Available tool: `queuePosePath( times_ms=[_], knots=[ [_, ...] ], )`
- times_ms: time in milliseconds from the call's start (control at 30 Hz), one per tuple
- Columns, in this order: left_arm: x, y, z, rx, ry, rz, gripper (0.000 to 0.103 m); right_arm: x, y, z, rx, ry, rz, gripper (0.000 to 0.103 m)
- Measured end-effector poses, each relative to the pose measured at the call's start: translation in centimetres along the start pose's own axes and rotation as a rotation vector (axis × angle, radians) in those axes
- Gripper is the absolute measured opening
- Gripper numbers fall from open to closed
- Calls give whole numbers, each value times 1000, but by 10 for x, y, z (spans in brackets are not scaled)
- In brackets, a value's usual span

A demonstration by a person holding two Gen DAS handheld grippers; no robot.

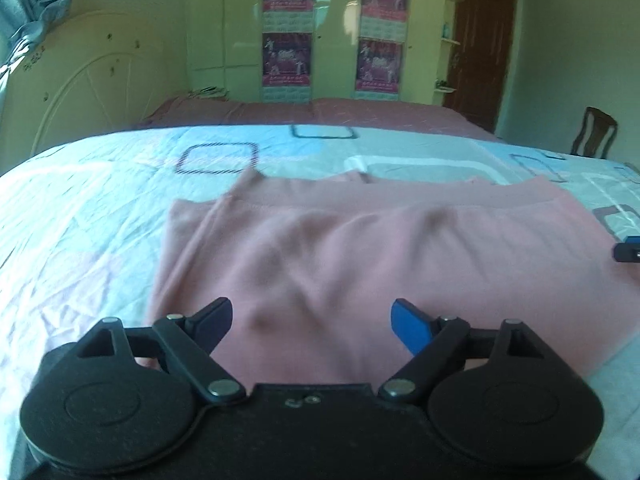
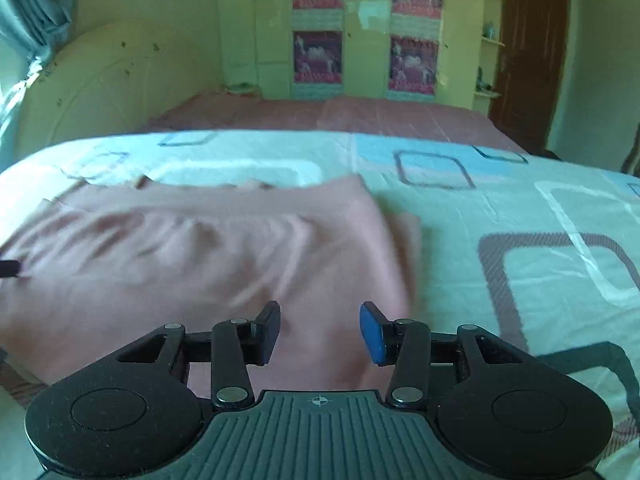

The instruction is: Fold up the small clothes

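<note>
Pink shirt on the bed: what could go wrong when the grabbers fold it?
The pink shirt already shows wrinkles, so they may get folded in. Both the left gripper and the right gripper are open and empty; a shallow pinch might catch only the top layer, or snag the bedsheet too.

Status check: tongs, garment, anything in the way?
Left tongs open, empty. Right tongs open, empty. Pink garment folded on the bedsheet, untouched. Nothing in the way.

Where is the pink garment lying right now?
The pink garment lies partly folded on the patterned bedsheet, ahead of both grippers: center-right in the left wrist view, left of center in the right wrist view.
</note>
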State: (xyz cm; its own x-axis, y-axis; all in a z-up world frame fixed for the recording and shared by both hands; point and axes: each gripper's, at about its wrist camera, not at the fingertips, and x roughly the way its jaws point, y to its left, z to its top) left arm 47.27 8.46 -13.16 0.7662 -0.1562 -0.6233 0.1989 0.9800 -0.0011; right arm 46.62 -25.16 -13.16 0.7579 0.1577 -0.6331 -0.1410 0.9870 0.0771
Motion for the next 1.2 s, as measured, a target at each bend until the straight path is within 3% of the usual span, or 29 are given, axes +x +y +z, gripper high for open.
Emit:
queuePosePath(
  times_ms=[100, 167, 267, 367, 500, 600, 800, 867, 1033, 1100, 1200],
  knots=[
    [4, -42, -5, 66, 26, -57, 86, 15, 48, -8, -51, 58, 73, 45],
    [11, -63, -15, 129, 63, -38, 86, 27, 68, -23, -104, 135, 61, 45],
    [10, -68, -36, 214, 47, -3, 91, 18, 73, -46, -156, 93, 36, 45],
    [0, -45, -40, 179, 49, -7, 92, 7, 55, -53, -136, 107, 60, 45],
    [-18, -2, -50, 116, 47, 57, 92, -5, 8, -52, -39, 127, -55, 45],
    [-24, 28, -52, -5, 70, 62, 92, -15, -23, -64, 26, 128, -65, 45],
    [-29, 21, -48, -3, 69, 107, 86, -30, -23, -56, 72, 84, -105, 45],
    [-28, 28, -52, -13, 70, 98, 86, -20, -34, -61, 105, 136, -144, 45],
    [-29, 31, -51, -7, 81, 93, 86, -27, -35, -59, 94, 139, -132, 45],
    [-29, 31, -51, -9, 82, 95, 85, -26, -36, -61, 113, 149, -123, 37],
    [-28, 29, -51, -9, 85, 101, 85, -27, -37, -61, 111, 150, -123, 35]
  ],
)
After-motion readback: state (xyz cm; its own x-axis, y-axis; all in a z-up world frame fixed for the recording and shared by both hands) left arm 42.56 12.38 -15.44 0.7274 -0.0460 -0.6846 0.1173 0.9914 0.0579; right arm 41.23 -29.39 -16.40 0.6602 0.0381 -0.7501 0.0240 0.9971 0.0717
